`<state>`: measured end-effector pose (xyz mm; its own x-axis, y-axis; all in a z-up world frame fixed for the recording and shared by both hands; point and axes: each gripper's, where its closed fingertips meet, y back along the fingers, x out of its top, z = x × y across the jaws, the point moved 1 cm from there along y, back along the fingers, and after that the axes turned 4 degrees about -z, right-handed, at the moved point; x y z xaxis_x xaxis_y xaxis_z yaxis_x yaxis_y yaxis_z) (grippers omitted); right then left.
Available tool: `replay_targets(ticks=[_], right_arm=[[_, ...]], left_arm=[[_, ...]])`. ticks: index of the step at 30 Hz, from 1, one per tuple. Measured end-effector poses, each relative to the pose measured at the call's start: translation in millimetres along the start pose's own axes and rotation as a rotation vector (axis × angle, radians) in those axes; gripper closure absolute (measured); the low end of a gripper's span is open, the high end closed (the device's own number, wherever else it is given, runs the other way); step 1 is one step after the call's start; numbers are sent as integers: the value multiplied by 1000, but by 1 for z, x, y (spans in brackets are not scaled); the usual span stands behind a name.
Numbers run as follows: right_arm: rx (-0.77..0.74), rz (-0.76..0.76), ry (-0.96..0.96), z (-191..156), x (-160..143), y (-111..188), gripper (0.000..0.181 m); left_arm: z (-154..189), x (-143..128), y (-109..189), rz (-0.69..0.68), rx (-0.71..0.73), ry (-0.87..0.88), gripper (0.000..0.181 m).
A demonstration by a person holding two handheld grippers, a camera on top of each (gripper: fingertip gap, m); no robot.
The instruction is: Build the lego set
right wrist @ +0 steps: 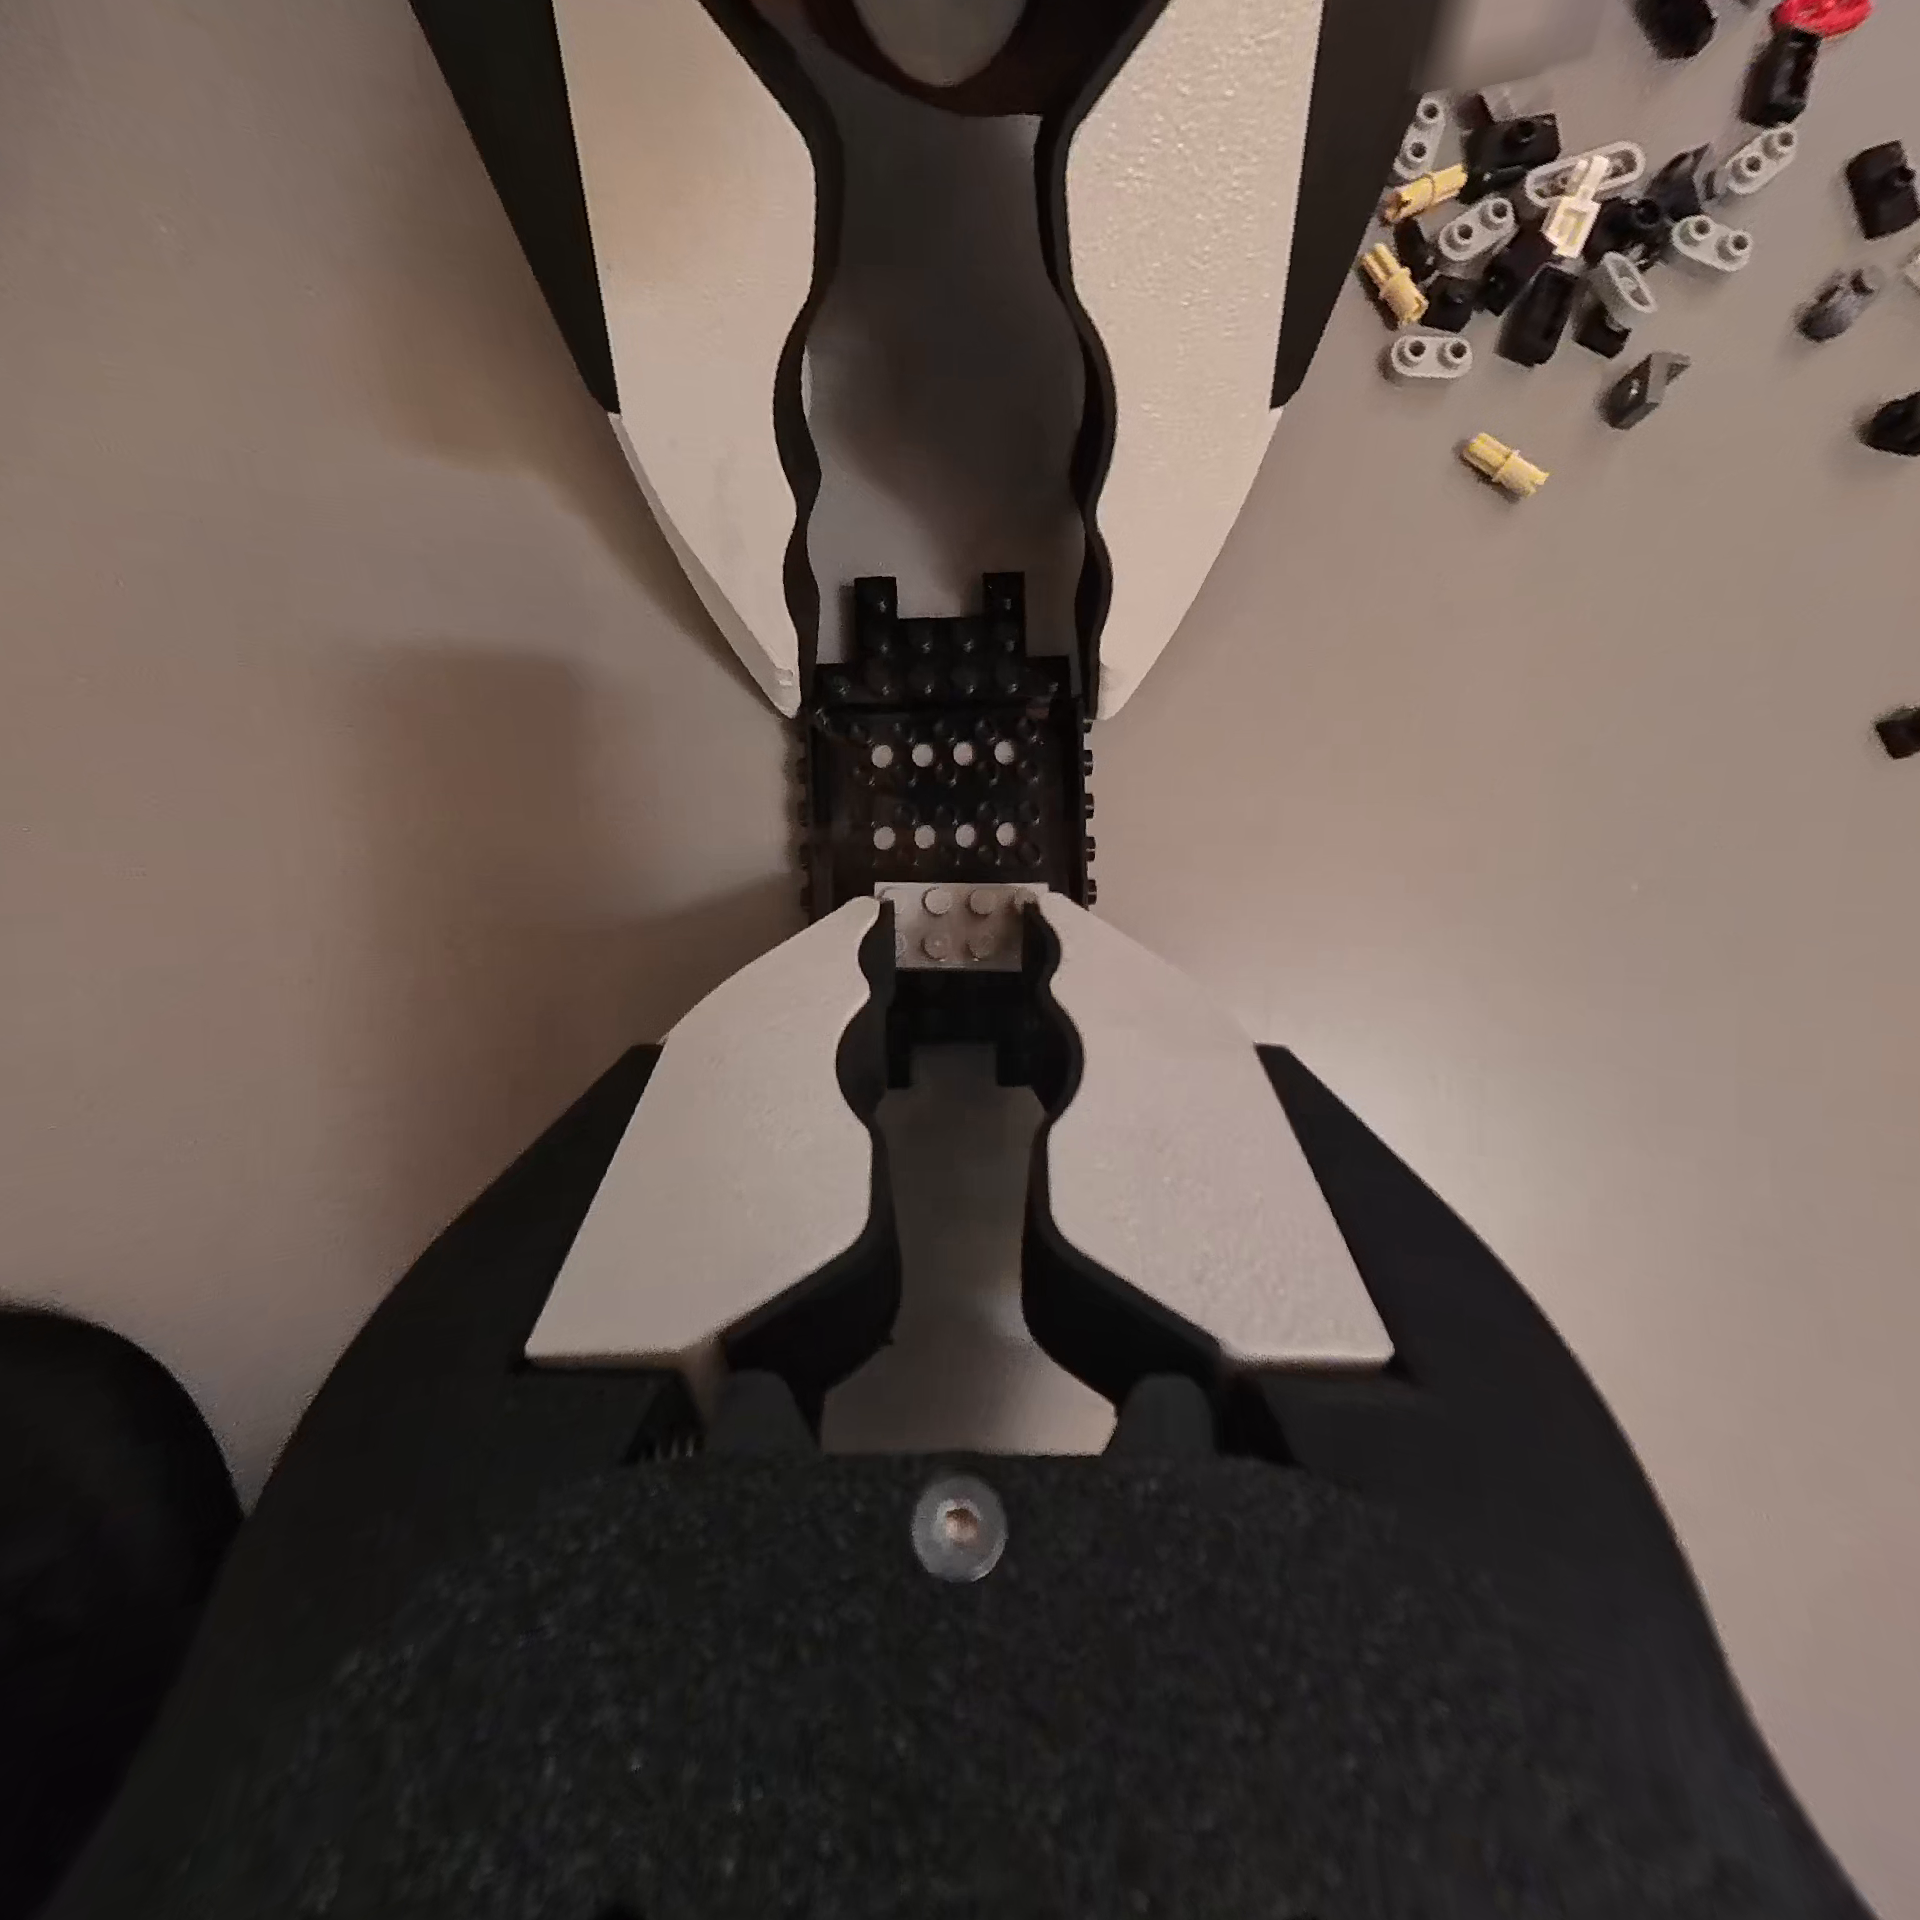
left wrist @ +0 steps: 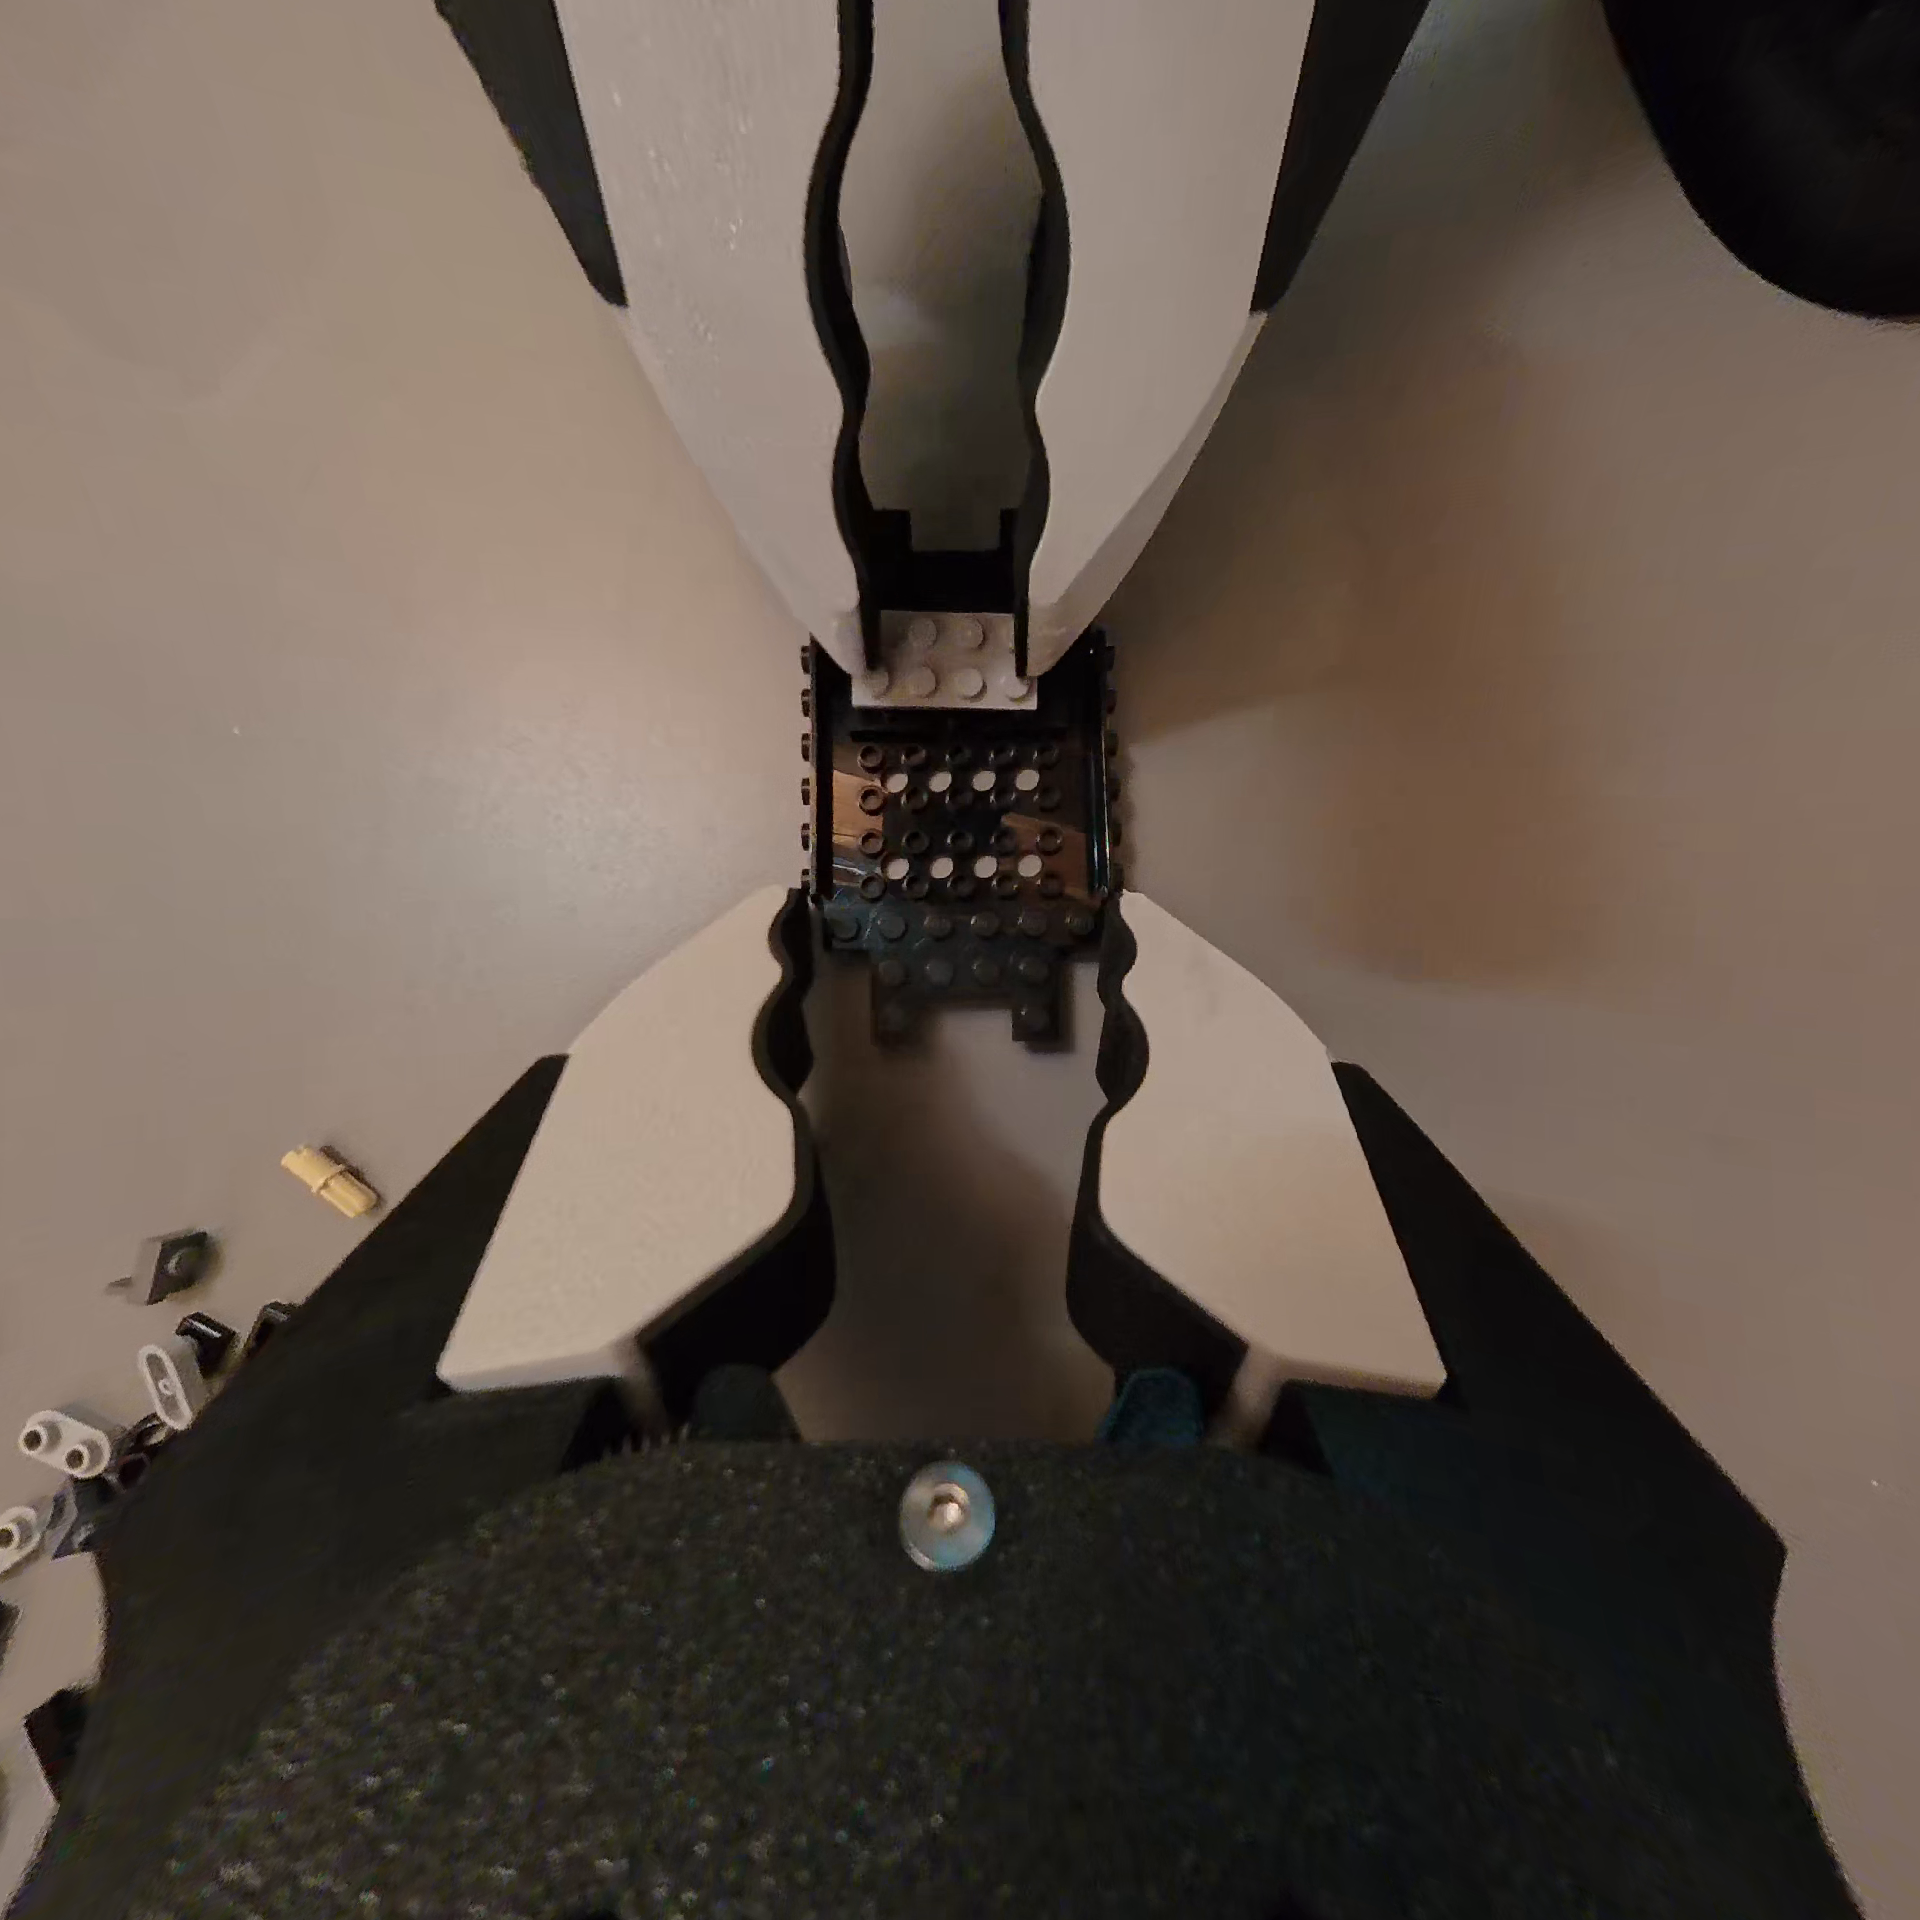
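Pinching the light grey plate (right wrist: 961, 928) between its fingertips, the right gripper (right wrist: 961, 920) is holding that plate over the near end of the black chassis (right wrist: 940, 805), seen from the right wrist view. The plate's long axis is running crosswise to the chassis, from one fingertip to the other, and its studs are facing up. Whether it is already sitting on the chassis studs or hovering just above them I cannot tell.

Just beyond the plate, the chassis is lying flat on the desk (right wrist: 312, 727) with its long axis pointing straight away from the right gripper, its perforated floor and low side walls showing between the two tools. At the far end of the chassis, the left gripper (left wrist: 956, 925) is facing the right one, its fingers (left wrist: 727, 977) bracketing the side walls there; they are looking closed on the chassis to steady it.

So the seat for the plate is lying directly under the right gripper's fingertips, and the coming move is likely turning on a straight press down, with the plate's studs lined up to the chassis rows.

Well beyond the chassis, to the right, loose bricks (right wrist: 1590, 218) in black, grey and tan are lying scattered on the desk.
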<state>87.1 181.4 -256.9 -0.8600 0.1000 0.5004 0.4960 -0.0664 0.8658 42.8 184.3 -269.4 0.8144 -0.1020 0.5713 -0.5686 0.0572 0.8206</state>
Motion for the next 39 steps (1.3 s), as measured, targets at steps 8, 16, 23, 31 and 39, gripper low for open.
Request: replay_targets(ticks=[8,16,23,31,39], right_arm=[[65,-29,23,-3,1,-3,159],[47,-38,-4,-2,1,-3,159],[49,-55,13,-3,1,-3,158],[54,-69,6,-4,0,-3,158],[51,-79,2,-3,0,-3,157]], left_arm=[[2,-1,0,-2,-18,-9,128],[2,-1,0,-5,-19,-8,128],[2,-1,0,-8,-20,-6,128],[2,-1,0,-10,-20,-3,128],[2,-2,1,-15,-13,-4,128]])
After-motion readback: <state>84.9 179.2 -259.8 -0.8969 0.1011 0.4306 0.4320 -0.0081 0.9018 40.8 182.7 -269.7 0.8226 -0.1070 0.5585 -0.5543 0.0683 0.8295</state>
